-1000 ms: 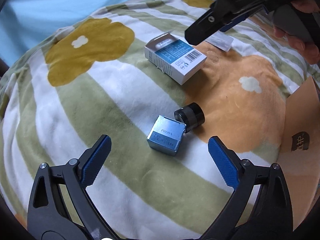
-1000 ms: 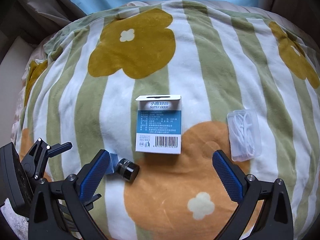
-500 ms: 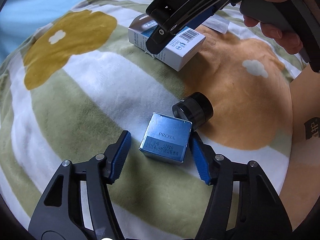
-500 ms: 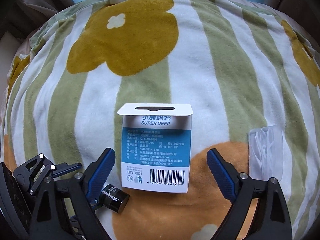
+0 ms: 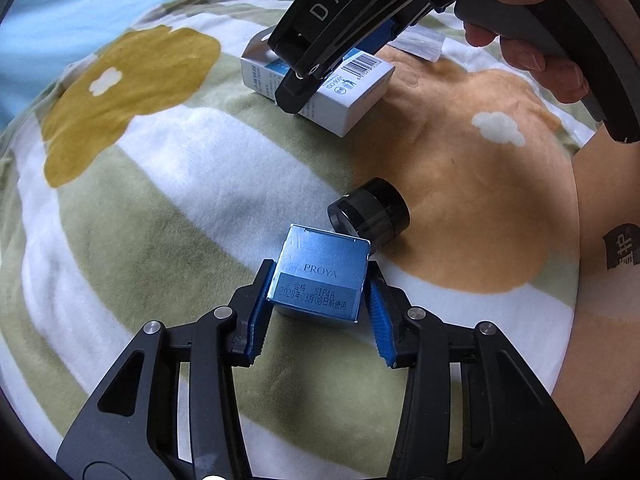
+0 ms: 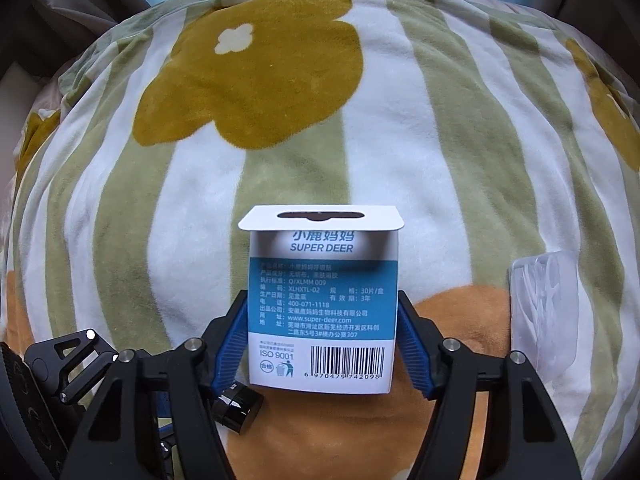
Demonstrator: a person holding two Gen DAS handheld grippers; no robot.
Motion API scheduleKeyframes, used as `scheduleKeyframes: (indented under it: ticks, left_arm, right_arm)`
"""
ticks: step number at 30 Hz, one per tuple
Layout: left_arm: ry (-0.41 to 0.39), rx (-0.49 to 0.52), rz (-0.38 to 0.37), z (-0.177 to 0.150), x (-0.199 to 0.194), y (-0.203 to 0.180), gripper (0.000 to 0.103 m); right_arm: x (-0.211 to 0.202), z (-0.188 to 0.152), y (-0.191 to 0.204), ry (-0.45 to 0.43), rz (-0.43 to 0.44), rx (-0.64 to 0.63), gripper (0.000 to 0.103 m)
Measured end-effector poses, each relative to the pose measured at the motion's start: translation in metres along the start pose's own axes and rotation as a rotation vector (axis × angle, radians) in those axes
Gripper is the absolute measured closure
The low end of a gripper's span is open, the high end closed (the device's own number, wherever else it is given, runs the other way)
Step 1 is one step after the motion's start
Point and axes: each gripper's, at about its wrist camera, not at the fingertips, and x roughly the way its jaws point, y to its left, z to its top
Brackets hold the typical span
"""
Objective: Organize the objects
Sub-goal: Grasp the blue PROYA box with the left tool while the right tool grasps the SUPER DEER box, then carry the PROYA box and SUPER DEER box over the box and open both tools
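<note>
surface: a plush blanket (image 6: 400,152) with green and white stripes and flower prints. left hand-held gripper (image 5: 318,304) is closed on the blue proya box (image 5: 320,280) beside a black jar (image 5: 370,212). right hand-held gripper (image 6: 322,344) clamps the white super deer box (image 6: 323,308) lying on the blanket.

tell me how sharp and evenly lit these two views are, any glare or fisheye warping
Left wrist view: the PROYA box prints sharp, soft daylight, faint shadows, a small sheen on the black jar; the blanket bulges and the corners go black. Right wrist view: the SUPER DEER box text is crisp, its stripes bow outward, and the clear plastic case looks washed out near the edge.
</note>
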Motion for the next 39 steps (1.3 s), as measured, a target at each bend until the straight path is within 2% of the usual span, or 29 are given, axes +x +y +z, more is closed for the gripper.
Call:
scheduleKeyframes:
  ticks: [9,22,31,39]
  left_arm:
    - [-0.013,-0.01,0.015,0.006,-0.026,-0.009,0.064]
    - [-0.074,-0.15,0.101,0.021,-0.1,-0.023,0.064]
    - [-0.11,-0.24,0.161,0.021,-0.156,-0.071,0.064]
    - [-0.127,-0.35,0.191,0.005,-0.193,-0.13,0.064]
  right_arm:
    - [-0.024,-0.004,-0.003,-0.019,0.008,-0.004,0.04]
    - [-0.087,-0.009,0.03,-0.11,0.034,-0.075,0.04]
    - [-0.149,-0.048,0.028,-0.166,0.063,-0.158,0.04]
    - [-0.197,-0.105,0.018,-0.179,0.078,-0.24,0.04]
